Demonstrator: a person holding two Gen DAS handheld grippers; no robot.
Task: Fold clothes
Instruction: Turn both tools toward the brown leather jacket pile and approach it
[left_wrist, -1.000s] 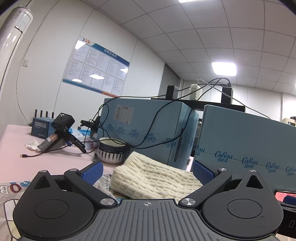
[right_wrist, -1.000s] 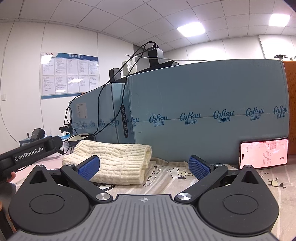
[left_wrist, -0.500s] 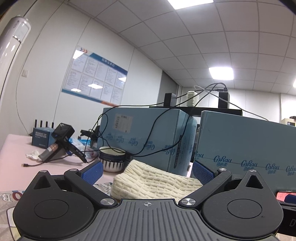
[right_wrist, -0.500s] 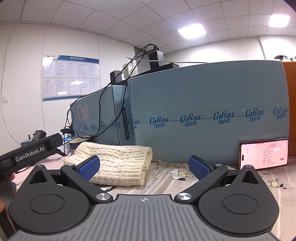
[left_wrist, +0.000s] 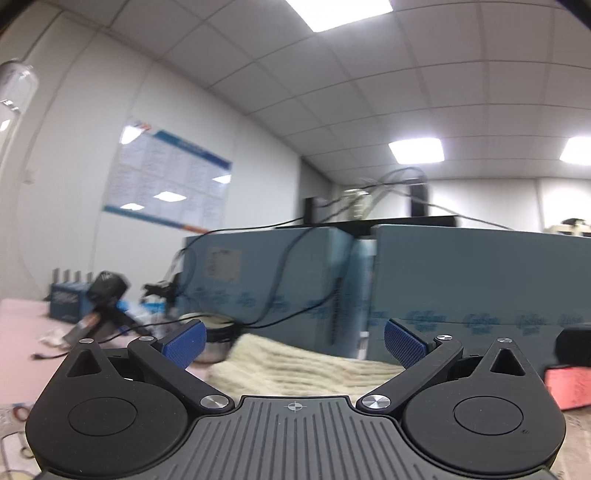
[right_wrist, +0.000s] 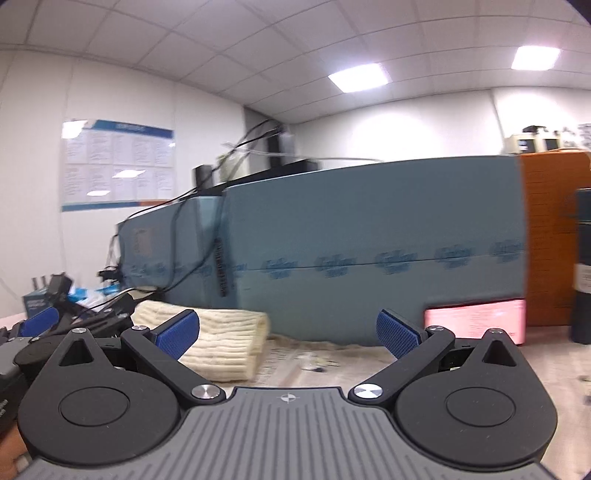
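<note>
Left gripper (left_wrist: 293, 341) & right gripper (right_wrist: 284, 334): jaws spread wide, nothing between pads. Folded cream knit sweater (right_wrist: 225, 341) lies on printed tablecloth (right_wrist: 314, 360), in front of teal cartons (right_wrist: 369, 251); phone (right_wrist: 476, 319) leans at right.

Folded knit garment (right_wrist: 225, 343) lies on the patterned cloth (right_wrist: 314, 363), directly before the large cartons (right_wrist: 369, 254). Phone (right_wrist: 476, 321) stands at 3 o'clock of the garment, leaning against the carton face. Bowl (left_wrist: 216, 339) sits at the garment's 9 o'clock. Cables (left_wrist: 280, 280) hang down the cartons behind it.
</note>
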